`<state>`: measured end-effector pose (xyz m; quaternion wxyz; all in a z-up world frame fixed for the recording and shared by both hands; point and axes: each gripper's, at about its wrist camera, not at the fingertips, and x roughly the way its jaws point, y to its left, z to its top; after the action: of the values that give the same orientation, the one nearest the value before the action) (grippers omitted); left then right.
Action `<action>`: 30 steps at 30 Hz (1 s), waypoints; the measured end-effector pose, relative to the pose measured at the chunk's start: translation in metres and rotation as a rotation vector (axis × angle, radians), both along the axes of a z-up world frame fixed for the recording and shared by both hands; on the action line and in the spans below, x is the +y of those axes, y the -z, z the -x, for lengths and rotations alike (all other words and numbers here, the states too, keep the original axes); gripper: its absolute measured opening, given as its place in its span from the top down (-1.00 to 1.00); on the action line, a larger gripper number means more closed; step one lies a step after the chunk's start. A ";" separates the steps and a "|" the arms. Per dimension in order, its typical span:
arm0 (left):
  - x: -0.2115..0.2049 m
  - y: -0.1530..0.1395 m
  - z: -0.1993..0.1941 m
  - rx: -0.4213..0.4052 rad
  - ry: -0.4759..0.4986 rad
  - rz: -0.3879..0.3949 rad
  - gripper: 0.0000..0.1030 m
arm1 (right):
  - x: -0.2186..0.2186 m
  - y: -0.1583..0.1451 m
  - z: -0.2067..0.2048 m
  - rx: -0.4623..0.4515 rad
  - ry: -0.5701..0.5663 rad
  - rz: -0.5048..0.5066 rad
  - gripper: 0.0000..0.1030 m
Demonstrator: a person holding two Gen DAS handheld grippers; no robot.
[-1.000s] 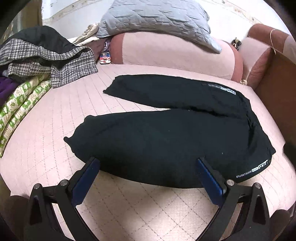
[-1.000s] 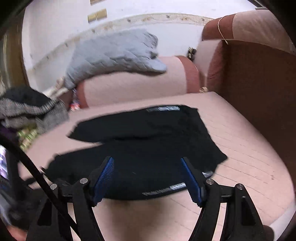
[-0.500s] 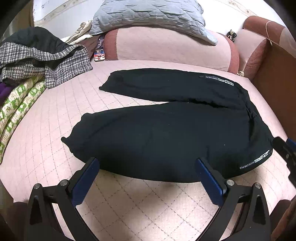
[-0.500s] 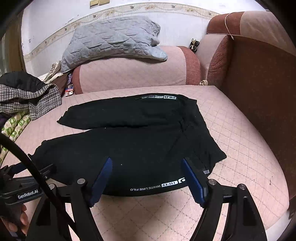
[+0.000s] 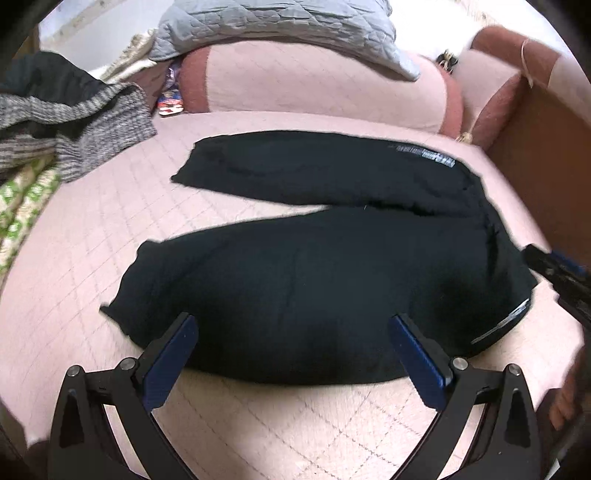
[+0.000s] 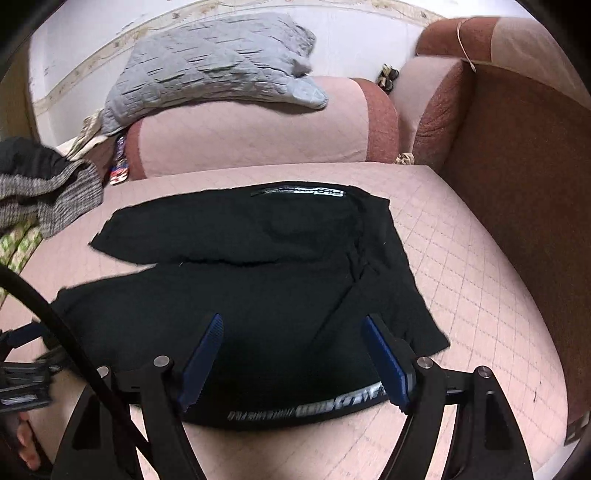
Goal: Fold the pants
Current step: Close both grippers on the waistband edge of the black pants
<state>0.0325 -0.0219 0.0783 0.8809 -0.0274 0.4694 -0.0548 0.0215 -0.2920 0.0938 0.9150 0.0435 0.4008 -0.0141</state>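
Pants [image 5: 325, 291] lying flat on pink sofa seat [image 5: 258, 424], legs spread apart & no fold made yet, w/ left tool [image 5: 291, 350] & right tool [image 6: 291, 354] both hovering wide open, empty, over near leg, so whole job is looking undone.

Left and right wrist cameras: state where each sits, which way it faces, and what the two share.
Left wrist: sits behind the open left gripper, low over the near leg of the black pants, facing the sofa backrest; the right gripper pokes in at the right edge.
Right wrist: sits behind the open right gripper, over the waistband end of the pants, facing the same backrest; the left gripper and some fingers show at the left edge.
Shared: pants, grey quilted pillow, checked garment.
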 end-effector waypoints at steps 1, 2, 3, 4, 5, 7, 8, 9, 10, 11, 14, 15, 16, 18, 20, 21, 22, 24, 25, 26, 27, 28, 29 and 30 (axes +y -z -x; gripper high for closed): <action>0.010 -0.004 -0.010 0.015 0.010 0.035 -0.99 | -0.005 -0.001 -0.007 0.005 0.005 -0.006 -0.59; 0.021 -0.007 -0.021 0.028 0.014 0.061 -0.99 | -0.014 -0.002 -0.020 0.014 0.013 -0.016 -0.59; 0.034 -0.010 -0.035 0.036 0.011 0.087 -0.99 | -0.021 -0.003 -0.031 0.018 0.018 -0.023 -0.59; 0.048 -0.013 -0.051 0.042 0.000 0.106 -0.99 | -0.026 -0.003 -0.039 0.018 0.022 -0.026 -0.59; 0.061 -0.015 -0.066 0.050 -0.014 0.119 -0.99 | -0.033 -0.003 -0.049 0.017 0.028 -0.028 -0.59; 0.088 -0.016 -0.103 0.060 -0.039 0.162 -0.99 | -0.045 -0.004 -0.074 0.012 0.026 -0.028 -0.59; 0.100 -0.015 -0.120 0.063 -0.050 0.181 -0.99 | -0.052 -0.002 -0.090 0.019 0.020 -0.041 -0.59; 0.110 -0.013 -0.139 0.070 -0.059 0.199 -0.99 | -0.058 -0.001 -0.103 0.029 0.014 -0.061 -0.59; 0.118 -0.010 -0.155 0.074 -0.060 0.211 -0.99 | -0.067 0.003 -0.120 0.048 0.013 -0.098 -0.59; 0.124 -0.006 -0.174 0.079 -0.052 0.220 -0.99 | -0.076 0.008 -0.136 0.069 0.018 -0.136 -0.59; 0.131 0.007 -0.219 0.087 -0.038 0.200 -0.99 | -0.098 0.023 -0.179 0.126 0.057 -0.217 -0.59; 0.133 0.013 -0.233 0.091 -0.035 0.185 -0.99 | -0.104 0.029 -0.195 0.143 0.077 -0.231 -0.59; 0.135 0.019 -0.247 0.093 -0.036 0.172 -0.99 | -0.109 0.035 -0.210 0.161 0.086 -0.246 -0.59; 0.140 0.029 -0.267 0.093 -0.039 0.185 -0.99 | -0.115 0.044 -0.232 0.190 0.110 -0.249 -0.59; 0.142 0.040 -0.284 0.105 -0.031 0.221 -0.99 | -0.117 0.051 -0.253 0.200 0.113 -0.242 -0.59; 0.143 0.044 -0.291 0.107 -0.026 0.230 -0.99 | -0.115 0.052 -0.260 0.197 0.108 -0.218 -0.59; 0.142 0.048 -0.297 0.107 -0.013 0.227 -0.99 | -0.114 0.053 -0.265 0.189 0.097 -0.194 -0.59; 0.135 0.055 -0.307 0.109 0.028 0.200 -0.99 | -0.106 0.054 -0.275 0.166 0.049 -0.104 -0.59; 0.132 0.057 -0.310 0.113 0.045 0.188 -0.99 | -0.101 0.055 -0.280 0.161 0.018 -0.064 -0.59; 0.127 0.059 -0.312 0.109 0.064 0.164 -0.99 | -0.096 0.057 -0.286 0.160 -0.029 -0.026 -0.59; 0.120 0.060 -0.314 0.099 0.094 0.131 -0.99 | -0.092 0.060 -0.290 0.165 -0.066 -0.005 -0.59; 0.115 0.060 -0.316 0.099 0.117 0.118 -0.99 | -0.090 0.064 -0.295 0.173 -0.094 0.007 -0.59; 0.111 0.061 -0.316 0.102 0.140 0.110 -0.99 | -0.088 0.066 -0.299 0.180 -0.113 0.013 -0.59; 0.106 0.062 -0.317 0.104 0.162 0.104 -0.99 | -0.085 0.069 -0.302 0.190 -0.145 0.005 -0.59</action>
<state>0.3492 0.0841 0.0166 0.8453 -0.0378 0.5117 -0.1488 0.3240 -0.3765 0.0249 0.8715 0.0106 0.4880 0.0469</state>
